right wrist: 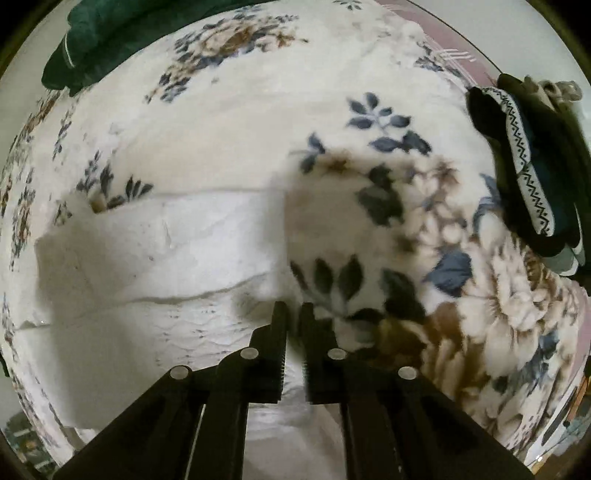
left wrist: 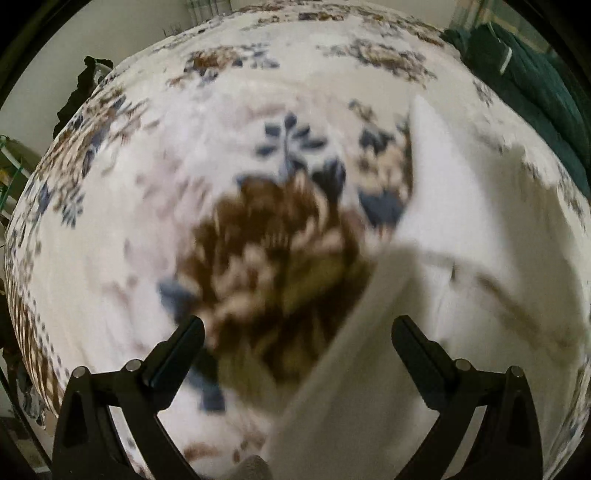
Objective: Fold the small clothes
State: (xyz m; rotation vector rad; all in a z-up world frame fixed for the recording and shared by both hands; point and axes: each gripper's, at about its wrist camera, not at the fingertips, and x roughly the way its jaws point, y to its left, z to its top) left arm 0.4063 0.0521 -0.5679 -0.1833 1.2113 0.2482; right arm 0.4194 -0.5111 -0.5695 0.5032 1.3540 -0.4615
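A white garment (right wrist: 159, 236) lies spread on the flowered blanket (right wrist: 258, 110), partly folded. In the left wrist view the same white garment (left wrist: 461, 229) fills the right side, with a raised fold running down between my fingers. My left gripper (left wrist: 297, 328) is open, its jaws wide apart over the blanket and the garment's edge. My right gripper (right wrist: 293, 314) has its jaws nearly together, with white cloth showing in the narrow gap between them; it seems shut on the garment's edge. The left wrist view is blurred.
A dark green garment (right wrist: 110, 33) lies at the far edge of the blanket; it also shows in the left wrist view (left wrist: 535, 81). A pile of dark clothes with a zigzag-patterned band (right wrist: 532, 166) sits at the right. The blanket (left wrist: 184, 147) covers the whole surface.
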